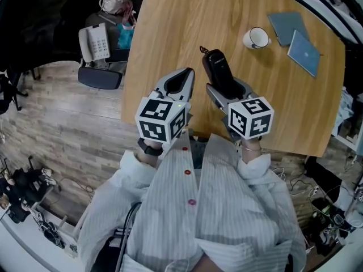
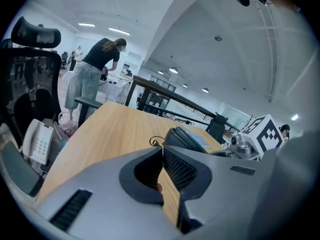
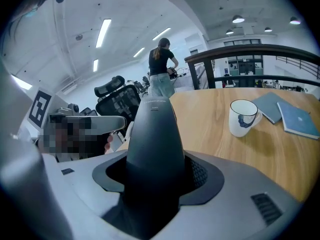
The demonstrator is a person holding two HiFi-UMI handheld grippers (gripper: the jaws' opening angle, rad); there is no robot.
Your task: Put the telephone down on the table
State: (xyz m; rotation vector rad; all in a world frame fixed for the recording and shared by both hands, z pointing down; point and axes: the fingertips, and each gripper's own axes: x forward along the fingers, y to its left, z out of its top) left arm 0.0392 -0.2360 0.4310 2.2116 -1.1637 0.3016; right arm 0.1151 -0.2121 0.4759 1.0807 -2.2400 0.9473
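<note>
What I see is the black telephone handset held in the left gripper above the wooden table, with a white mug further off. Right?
Not quite. The right gripper view shows the black telephone handset clamped in the right gripper; the left gripper is shut and empty. It is above the wooden table, with the white mug further off.

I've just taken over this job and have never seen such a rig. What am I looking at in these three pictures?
There is no robot. A person holds a two-jaw gripper in each hand. The head view looks down from a camera on the person's head, and the two gripper views each look along one gripper's jaws. The right gripper is clamped on a black telephone handset, held over the wooden table. The left gripper is shut with nothing in it. On the table are a white mug and two blue notebooks. A white desk phone sits on a chair beside the table.
</note>
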